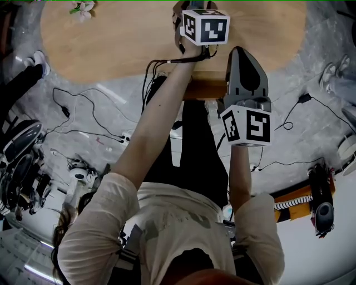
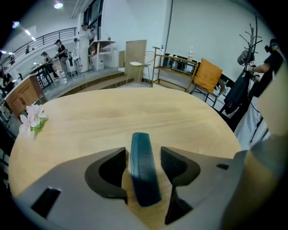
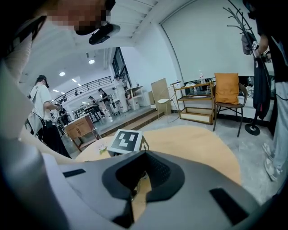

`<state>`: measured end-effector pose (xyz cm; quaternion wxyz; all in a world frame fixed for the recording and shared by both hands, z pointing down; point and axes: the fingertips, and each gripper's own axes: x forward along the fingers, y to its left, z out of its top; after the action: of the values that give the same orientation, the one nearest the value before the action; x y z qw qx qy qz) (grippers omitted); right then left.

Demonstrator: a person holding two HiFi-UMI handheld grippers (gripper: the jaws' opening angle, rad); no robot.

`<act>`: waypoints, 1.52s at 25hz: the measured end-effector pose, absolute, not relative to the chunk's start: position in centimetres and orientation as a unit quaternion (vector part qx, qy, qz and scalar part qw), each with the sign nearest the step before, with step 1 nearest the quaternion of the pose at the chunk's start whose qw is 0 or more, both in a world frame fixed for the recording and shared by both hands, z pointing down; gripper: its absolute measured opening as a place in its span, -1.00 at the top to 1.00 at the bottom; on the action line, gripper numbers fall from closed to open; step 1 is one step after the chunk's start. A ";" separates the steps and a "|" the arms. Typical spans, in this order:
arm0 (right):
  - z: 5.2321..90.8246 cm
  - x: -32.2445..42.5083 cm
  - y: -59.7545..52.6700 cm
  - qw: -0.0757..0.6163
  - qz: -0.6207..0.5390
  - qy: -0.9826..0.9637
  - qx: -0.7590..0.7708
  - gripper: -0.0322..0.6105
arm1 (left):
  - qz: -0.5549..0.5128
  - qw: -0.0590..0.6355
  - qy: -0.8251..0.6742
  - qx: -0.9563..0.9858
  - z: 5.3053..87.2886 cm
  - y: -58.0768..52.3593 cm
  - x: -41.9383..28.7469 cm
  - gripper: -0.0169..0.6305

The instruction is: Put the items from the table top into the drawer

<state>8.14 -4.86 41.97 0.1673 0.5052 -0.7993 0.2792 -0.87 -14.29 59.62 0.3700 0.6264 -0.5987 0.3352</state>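
A dark teal comb (image 2: pixel 145 166) lies flat on the round wooden table (image 2: pixel 112 117), lengthwise between the jaws of my left gripper (image 2: pixel 143 152). The jaws stand open, with a thin gap on each side of the comb. In the head view only that gripper's marker cube (image 1: pixel 206 25) shows, over the table's near edge. My right gripper (image 1: pixel 240 53) hangs just off the table's near edge, pointing at it; its jaws are shut with nothing between them (image 3: pixel 141 157). A wooden drawer box (image 1: pixel 207 88) juts out below the table edge, between my left arm and the right gripper.
A small pink flower (image 2: pixel 32 119) lies at the table's far left edge (image 1: pixel 82 8). Black cables (image 1: pixel 83 117) trail over the grey floor. Chairs, a shelf (image 2: pixel 180 67) and people stand beyond the table. A person stands close at the right (image 3: pixel 270 54).
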 end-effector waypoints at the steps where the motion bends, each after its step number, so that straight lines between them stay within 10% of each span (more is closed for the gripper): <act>1: 41.9 8.1 -4.9 0.168 0.277 -0.800 0.505 0.89 | 0.334 0.370 -0.600 0.626 59.6 -14.3 -0.9 0.18; 4: 41.8 8.0 -4.8 0.168 0.281 -0.799 0.505 0.89 | 0.340 0.382 -0.595 0.619 59.5 -14.0 -1.3 0.45; 16: 42.0 9.1 -5.0 0.171 0.277 -0.794 0.514 0.89 | 0.330 0.338 -0.611 0.635 57.7 -15.3 -2.5 0.51; 17: 41.8 9.0 -5.0 0.173 0.273 -0.795 0.513 0.89 | 0.325 0.320 -0.621 0.637 56.5 -15.8 -3.1 0.89; 38: 39.3 5.3 -5.9 0.174 0.238 -0.826 0.480 0.89 | 0.212 0.048 -0.722 0.657 33.0 -14.0 -11.4 0.91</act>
<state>5.28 -5.86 39.28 0.1742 0.4805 -0.8259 0.2380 -11.37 -13.97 33.01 0.0479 0.6570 -0.7219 0.2119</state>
